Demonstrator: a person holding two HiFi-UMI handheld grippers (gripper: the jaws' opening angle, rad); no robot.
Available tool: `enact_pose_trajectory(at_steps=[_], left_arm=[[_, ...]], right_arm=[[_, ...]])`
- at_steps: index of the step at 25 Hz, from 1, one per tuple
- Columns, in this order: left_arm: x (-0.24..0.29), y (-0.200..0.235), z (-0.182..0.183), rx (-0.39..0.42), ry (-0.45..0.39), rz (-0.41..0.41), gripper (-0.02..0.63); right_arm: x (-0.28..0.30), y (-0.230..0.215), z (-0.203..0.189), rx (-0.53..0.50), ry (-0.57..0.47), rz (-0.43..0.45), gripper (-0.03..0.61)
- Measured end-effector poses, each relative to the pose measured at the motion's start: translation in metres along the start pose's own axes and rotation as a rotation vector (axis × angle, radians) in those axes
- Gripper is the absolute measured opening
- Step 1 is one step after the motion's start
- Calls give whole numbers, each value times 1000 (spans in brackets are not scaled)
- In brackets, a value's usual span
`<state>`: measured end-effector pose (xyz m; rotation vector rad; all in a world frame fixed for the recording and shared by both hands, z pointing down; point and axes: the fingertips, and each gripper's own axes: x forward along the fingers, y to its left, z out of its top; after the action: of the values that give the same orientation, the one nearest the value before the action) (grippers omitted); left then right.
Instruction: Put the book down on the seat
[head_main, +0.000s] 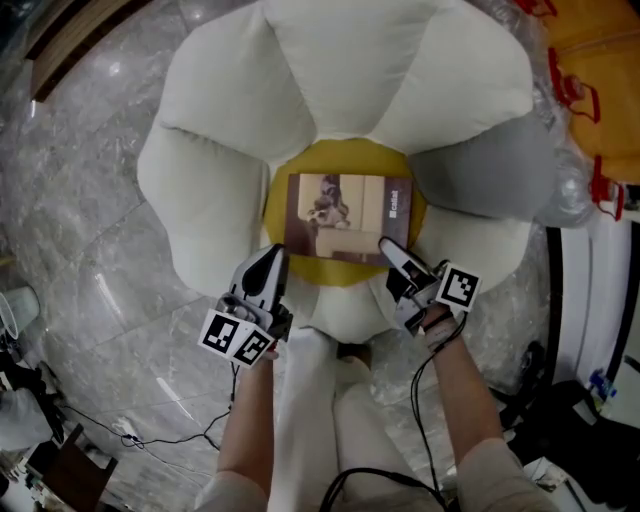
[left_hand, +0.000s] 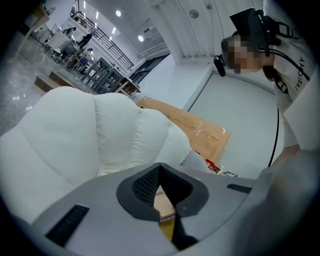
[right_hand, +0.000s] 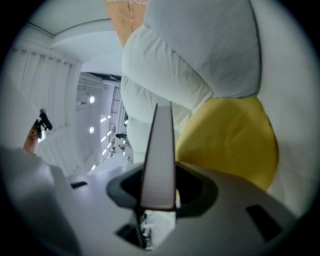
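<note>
While we lean over the flower-shaped seat (head_main: 210, 190), its white petals fan out ahead of both grippers around a yellow centre (head_main: 345, 152). The book (head_main: 345, 215) lies flat and cover-up over that centre, reaching forward from the jaws, away from us. Its long axis runs crosswise, from one gripper to the other.

We have it by its near edge. The left gripper (head_main: 268, 268) pinches the near-left corner: its own view shows a sliver of cover wedged between the dark pads. The right gripper (head_main: 392, 255) clamps the near-right corner, and its view shows the pale block of pages standing squarely between jaws pressed against both covers. Neither hand is nearer, since each holds its own end.

We cannot tell whether the book's underside already touches the yellow cushion or hangs just above it. We judge that the coming move turns on this gap, because the book sits directly over its landing place. What remains is a short lowering and a release at both corners.
</note>
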<state>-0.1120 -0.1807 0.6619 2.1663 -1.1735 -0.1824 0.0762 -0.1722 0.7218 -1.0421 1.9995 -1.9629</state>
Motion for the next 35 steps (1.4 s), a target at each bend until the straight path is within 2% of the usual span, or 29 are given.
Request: enact_pose_trajectory(at_steps=[13,20,23,30,32,35], left_arm=[[1,11,-9,0,-25,21,21],[3,15,-9,-4,-29,28,23],[3,15,-11,-4,-31,28,23],[4,11,-13,2,-38,24,21],[4,10,-12,5,-39,22,22],[4,9,-13,7,-41,19,22]], right_arm=[[22,-20,6,-36,84,-2,156],[33,-29,15,-8,107,-15,156],[33,-39,19,15,103,-41,156],[36,-61,18,45,117,-175,156],[38,-64,19,30,120,-200,164],[47,-61,21,-28,118,-182,191]])
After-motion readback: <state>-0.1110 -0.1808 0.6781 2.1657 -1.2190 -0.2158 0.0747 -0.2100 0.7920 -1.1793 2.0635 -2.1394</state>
